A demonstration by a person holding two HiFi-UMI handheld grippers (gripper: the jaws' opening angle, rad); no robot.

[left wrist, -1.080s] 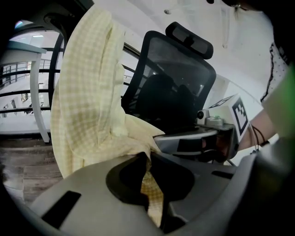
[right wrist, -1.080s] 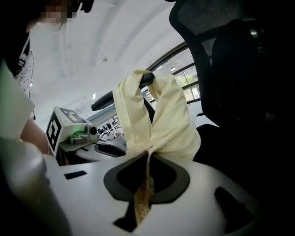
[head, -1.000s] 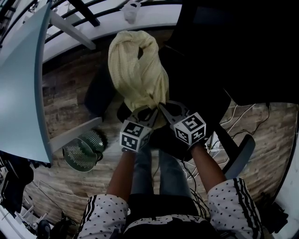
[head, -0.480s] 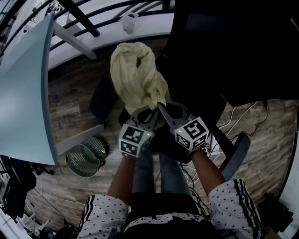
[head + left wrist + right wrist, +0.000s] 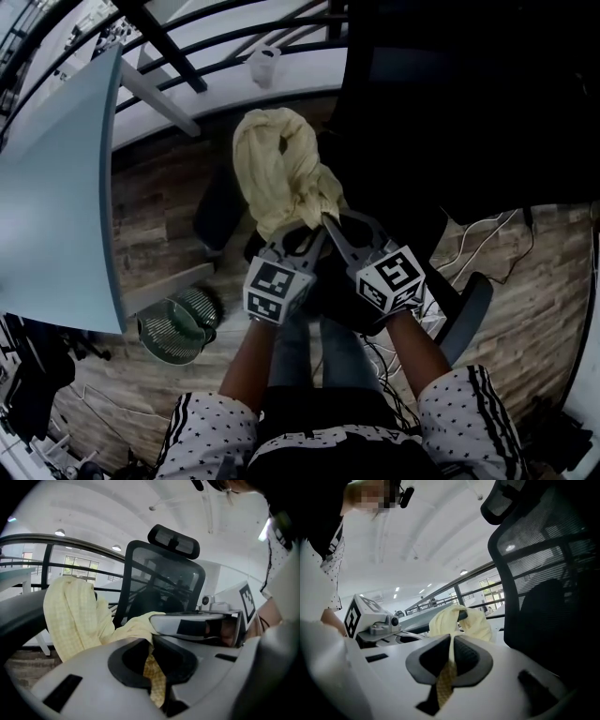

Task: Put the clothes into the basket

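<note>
A pale yellow checked garment [image 5: 281, 169] hangs bunched over the armrest of a black office chair [image 5: 422, 122]. Both grippers pinch its near edge side by side. My left gripper [image 5: 307, 228] is shut on a fold of the cloth, which shows between its jaws in the left gripper view [image 5: 152, 667]. My right gripper [image 5: 328, 221] is also shut on the cloth, a strip of it caught between the jaws in the right gripper view [image 5: 449, 667]. The garment [image 5: 461, 620] trails away from the jaws toward the chair. A green slatted basket [image 5: 178, 319] stands on the floor at lower left.
A light blue tabletop [image 5: 56, 187] fills the left side. A white ledge with black railing bars [image 5: 216, 75] runs along the top, with a small clear cup [image 5: 265, 64] on it. Cables [image 5: 478, 244] lie on the wooden floor at right. The person's legs are below the grippers.
Both grippers have risen together with the garment pinched in them, and the cloth has drawn up into a tighter bunch off the chair.
</note>
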